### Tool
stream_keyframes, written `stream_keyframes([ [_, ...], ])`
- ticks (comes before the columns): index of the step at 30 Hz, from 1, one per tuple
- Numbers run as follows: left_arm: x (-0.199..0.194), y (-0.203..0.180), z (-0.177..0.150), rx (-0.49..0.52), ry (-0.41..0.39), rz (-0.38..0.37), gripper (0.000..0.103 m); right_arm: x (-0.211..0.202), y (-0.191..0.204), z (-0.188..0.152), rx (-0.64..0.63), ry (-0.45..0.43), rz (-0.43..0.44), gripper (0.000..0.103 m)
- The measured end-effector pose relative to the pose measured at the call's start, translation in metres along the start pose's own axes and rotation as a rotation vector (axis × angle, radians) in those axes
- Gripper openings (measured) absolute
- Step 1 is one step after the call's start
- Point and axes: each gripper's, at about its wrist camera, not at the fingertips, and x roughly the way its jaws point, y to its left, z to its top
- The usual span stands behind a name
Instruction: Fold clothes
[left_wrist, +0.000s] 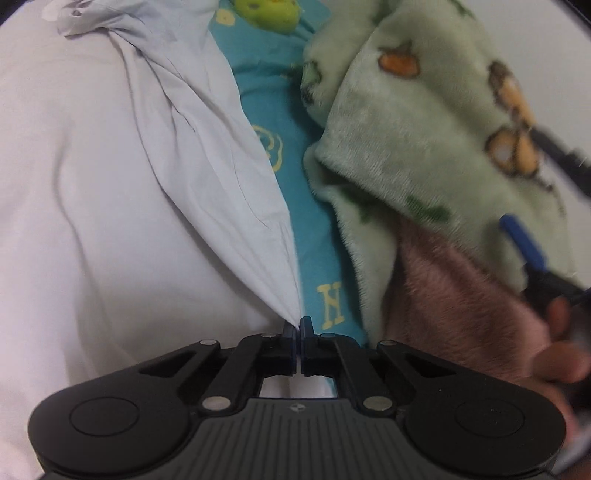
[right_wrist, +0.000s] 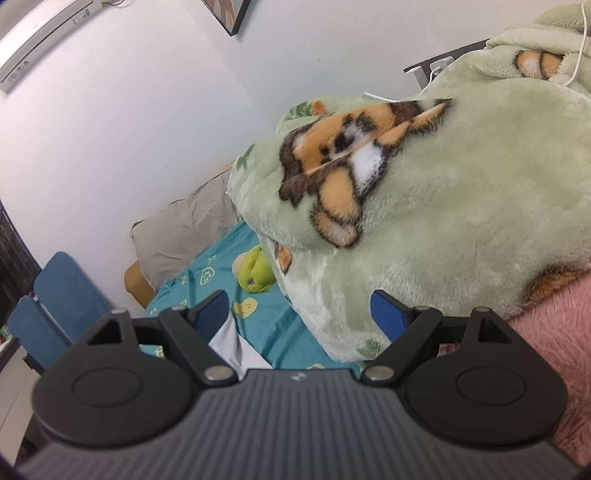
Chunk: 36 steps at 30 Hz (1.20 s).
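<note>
In the left wrist view a white garment (left_wrist: 110, 206) fills everything from nine o'clock to the centre, creased and drawn into a taut point at six o'clock; there the left gripper (left_wrist: 298, 326) has its jaws pressed together on that corner of cloth. Just past the garment's edge a strip of teal bedsheet (left_wrist: 295, 177) with yellow prints runs from twelve o'clock down to the jaws; at twelve o'clock a green plush toy (left_wrist: 266, 13) lies on it. From one to four o'clock a pale green fleece blanket (left_wrist: 424, 122) with orange animal prints is heaped on the bed, its pink underside showing at four o'clock; the right gripper (left_wrist: 524, 240) appears blurred at three o'clock, one blue pad visible.

In the right wrist view, a blue chair (right_wrist: 55, 295) stands at eight o'clock beside the bed; a grey pillow (right_wrist: 184, 229) leans against the wall (at about nine o'clock). The right gripper (right_wrist: 299, 314) has its jaws spread wide with nothing between them; a fold of the white garment (right_wrist: 229, 339) lies behind its left finger.
</note>
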Motion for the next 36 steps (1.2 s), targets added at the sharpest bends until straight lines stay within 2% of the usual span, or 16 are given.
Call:
stream_keyframes([
  [4, -0.038, 0.023, 0.011, -0.071, -0.021, -0.038, 0.001, 0.003, 0.004, -0.002, -0.016, 0.022, 0.003, 0.085],
  [7, -0.060, 0.042, 0.014, -0.102, -0.061, -0.003, 0.001, 0.005, 0.007, -0.004, -0.027, 0.041, 0.007, 0.085],
  [9, -0.063, 0.061, 0.011, -0.148, -0.072, -0.002, 0.001, 0.007, 0.010, -0.006, -0.039, 0.052, 0.009, 0.085],
  [12, -0.062, 0.077, 0.009, -0.175, -0.044, -0.013, 0.002, 0.009, 0.015, -0.010, -0.061, 0.068, 0.011, 0.085],
  [15, -0.051, 0.085, -0.004, -0.155, -0.019, 0.004, 0.017, 0.011, 0.019, -0.013, -0.081, 0.084, 0.013, 0.085],
  [17, -0.039, 0.085, -0.010, -0.123, -0.022, 0.032, 0.038, 0.012, 0.021, -0.014, -0.088, 0.094, 0.018, 0.085],
  [20, -0.034, 0.081, -0.025, -0.056, -0.014, 0.032, 0.043, 0.013, 0.024, -0.016, -0.097, 0.105, 0.023, 0.085],
  [23, -0.032, 0.071, -0.035, 0.012, 0.012, -0.006, 0.041, 0.016, 0.026, -0.019, -0.108, 0.119, 0.028, 0.085],
  [24, -0.031, 0.068, -0.037, 0.027, 0.029, -0.025, 0.035, 0.017, 0.028, -0.020, -0.114, 0.126, 0.029, 0.085],
  [25, -0.033, 0.065, -0.039, 0.032, 0.047, -0.053, 0.011, 0.018, 0.029, -0.020, -0.120, 0.133, 0.032, 0.085],
  [26, -0.036, 0.061, -0.041, 0.026, 0.063, -0.081, 0.003, 0.019, 0.031, -0.021, -0.127, 0.140, 0.036, 0.085],
  [28, -0.046, 0.056, -0.047, 0.009, 0.084, -0.087, 0.002, 0.020, 0.034, -0.024, -0.144, 0.154, 0.045, 0.085],
  [30, -0.047, 0.056, -0.054, -0.017, 0.109, -0.045, 0.002, 0.021, 0.038, -0.028, -0.170, 0.175, 0.047, 0.085],
  [32, -0.038, 0.058, -0.061, 0.001, 0.134, 0.043, 0.002, 0.023, 0.044, -0.031, -0.202, 0.200, 0.040, 0.085],
  [34, -0.036, 0.060, -0.068, 0.038, 0.124, 0.102, 0.003, 0.025, 0.048, -0.036, -0.230, 0.227, 0.035, 0.085],
  [36, -0.041, 0.062, -0.070, 0.027, 0.106, 0.075, 0.008, 0.025, 0.051, -0.039, -0.249, 0.250, 0.030, 0.085],
])
